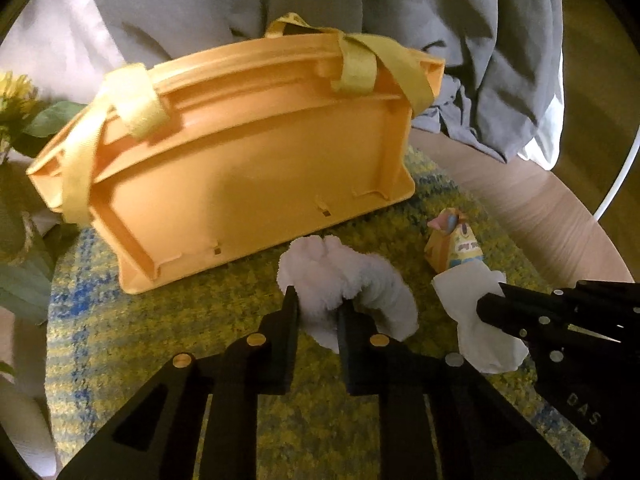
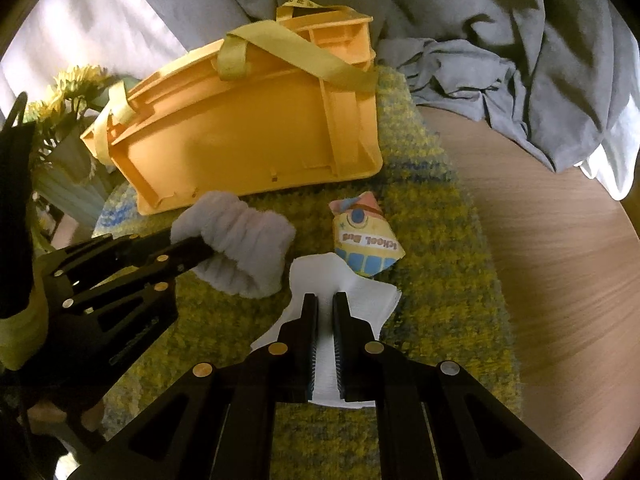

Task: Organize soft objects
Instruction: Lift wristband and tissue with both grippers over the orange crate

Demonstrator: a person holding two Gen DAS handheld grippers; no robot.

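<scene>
My left gripper (image 1: 318,300) is shut on a fluffy lavender scrunchie-like band (image 1: 360,280), which lies on the yellow-green rug in front of an orange plastic basket (image 1: 248,160). From the right wrist view the same left gripper (image 2: 204,246) pinches the band (image 2: 244,248) at its left end. My right gripper (image 2: 325,300) is shut on a folded white cloth (image 2: 348,288), seen from the left as the gripper (image 1: 494,300) gripping the cloth (image 1: 464,292). A small "school bus" pouch (image 2: 366,242) lies beyond both.
The orange basket (image 2: 256,136) lies tipped on its side with yellow straps (image 2: 280,40) across it. Grey bedding (image 2: 480,40) hangs behind. Yellow flowers in a vase (image 2: 68,92) stand at the left. Bare wooden tabletop (image 2: 540,260) extends to the right of the rug (image 2: 440,320).
</scene>
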